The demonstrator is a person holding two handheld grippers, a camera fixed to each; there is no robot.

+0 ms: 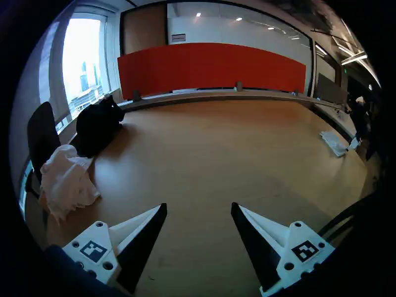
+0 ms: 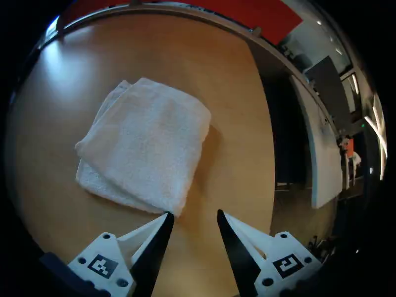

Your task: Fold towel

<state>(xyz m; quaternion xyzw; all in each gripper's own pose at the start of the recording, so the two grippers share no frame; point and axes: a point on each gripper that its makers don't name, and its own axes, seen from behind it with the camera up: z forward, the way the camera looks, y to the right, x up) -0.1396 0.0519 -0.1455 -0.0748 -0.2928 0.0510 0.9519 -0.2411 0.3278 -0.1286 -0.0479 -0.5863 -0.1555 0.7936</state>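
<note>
Right gripper view: folded white towel (image 2: 143, 143) lies flat on the wooden tabletop (image 2: 237, 148), a squarish stack with a lower layer showing along its left and near edges. Right gripper (image 2: 194, 214) points down at it, jaws apart with nothing between them but bare wood. The towel's near corner sits just ahead of the left-hand jaw tip; cannot tell whether the two touch. The rest of the towel spreads up and left of the jaws, outside the gap.

Left gripper view: left gripper (image 1: 198, 205) hangs over open tabletop, jaws wide apart and holding nothing. A crumpled white cloth (image 1: 67, 180) is heaped at the tabletop's left edge, well off to the side of the jaws. Beyond it sits a black bag (image 1: 99, 123), and a dark chair back (image 1: 42, 133) is partly cut off by the view's edge. A red partition (image 1: 213, 67) runs along the far side.

Hard to make out: a small white item (image 1: 335, 142) near the tabletop's far right edge, paper or cloth, too small to tell. The towel's underside and inner folds are hidden.
</note>
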